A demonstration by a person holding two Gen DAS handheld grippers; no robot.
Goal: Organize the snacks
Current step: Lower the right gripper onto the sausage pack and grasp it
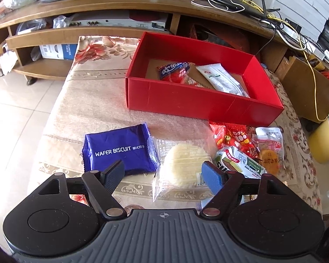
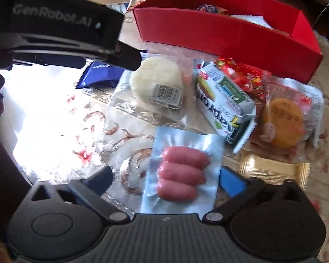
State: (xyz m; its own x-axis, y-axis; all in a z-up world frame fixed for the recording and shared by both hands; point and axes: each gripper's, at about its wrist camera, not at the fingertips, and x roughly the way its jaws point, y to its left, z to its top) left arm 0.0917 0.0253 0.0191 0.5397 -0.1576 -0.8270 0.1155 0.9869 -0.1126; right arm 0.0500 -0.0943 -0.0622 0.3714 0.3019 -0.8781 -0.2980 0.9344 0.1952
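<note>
Sausage pack [image 2: 182, 173]: a clear, silvery vacuum pouch with three pink sausages, lying flat on the worktop between the fingers of the right claw, nearest the camera in the right wrist view.
Rice cake [image 1: 186, 166]: a pale round disc in a clear wrapper with a barcode, lying just beside the blue pack, under the left claw.
Wafer biscuit pack [image 1: 118, 151]: dark blue, printed "WAFER BISCUIT", flat on the worktop, leftmost of the loose snacks.
Green-and-white pack [image 2: 226, 103]: propped against the pile to the right of the rice cake.
Red candy bag [image 1: 234, 139]: behind the green-and-white pack, close to the box's front wall.
Orange cake pack [image 2: 285, 118]: clear wrapper with a round orange cake, at the right end of the pile.
Gold packet [image 2: 274, 168]: flat, partly under the orange cake pack.
Red box [image 1: 186, 96]: open-topped, on the worktop behind the snacks; a blue-and-red packet [image 1: 175, 71] and a long white packet [image 1: 221, 79] lie inside.
Left claw [image 1: 164, 175]: spread, hovering over the rice cake and the edge of the wafer pack, pads pressing on nothing.
Right claw [image 2: 164, 179]: spread wide, a finger on either side of the sausage pack, not pinching it.
Worktop [image 1: 94, 100]: covered with a floral cloth under clear plastic.
TV stand [image 1: 120, 2]: wooden, beyond the worktop, strewn with cables.
</note>
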